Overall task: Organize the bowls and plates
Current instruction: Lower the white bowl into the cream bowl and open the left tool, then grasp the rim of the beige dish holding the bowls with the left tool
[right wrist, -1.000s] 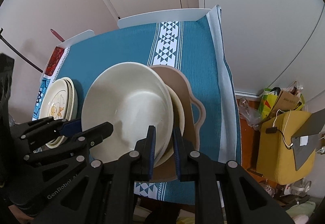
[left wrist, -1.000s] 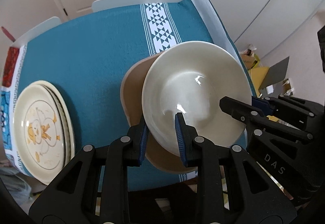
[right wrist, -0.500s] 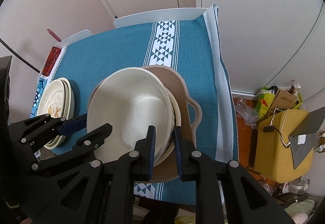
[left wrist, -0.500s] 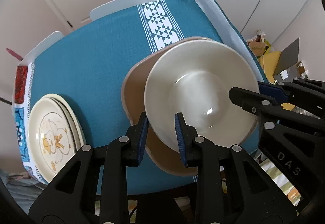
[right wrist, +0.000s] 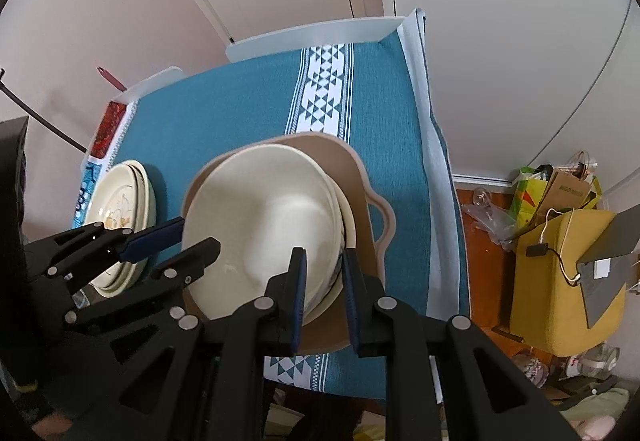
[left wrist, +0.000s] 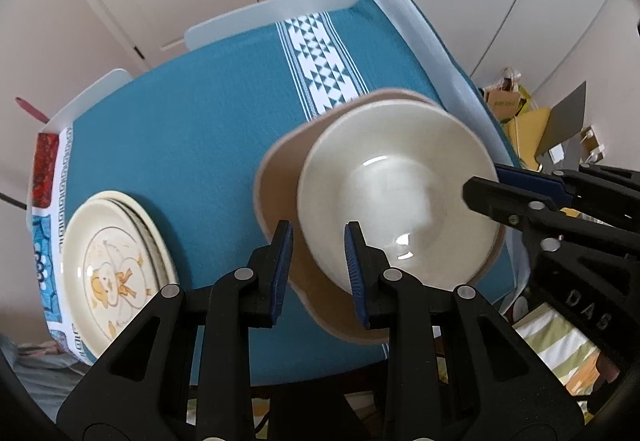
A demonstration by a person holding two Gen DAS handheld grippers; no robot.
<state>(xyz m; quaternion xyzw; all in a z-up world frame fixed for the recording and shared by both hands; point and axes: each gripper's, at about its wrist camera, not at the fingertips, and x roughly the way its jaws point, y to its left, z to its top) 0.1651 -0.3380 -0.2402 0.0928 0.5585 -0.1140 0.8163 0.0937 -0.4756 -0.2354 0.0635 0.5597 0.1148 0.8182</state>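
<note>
left wrist | left gripper [left wrist: 318, 261] straddled the near rim of the cream bowl [left wrist: 396, 197], jaws a little apart, grip uncertain; tan handled dish [left wrist: 280, 177] beneath it; duck plates [left wrist: 116, 265] far left | right wrist | right gripper [right wrist: 323, 291] narrow, clamped on stacked bowls' rim [right wrist: 340, 225] | step: nesting bowls; next: settle, release evenly.

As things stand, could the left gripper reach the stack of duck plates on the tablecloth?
Probably yes. The left gripper straddles the cream bowl's rim; once free, bare tablecloth separates it from the duck plates.
</note>
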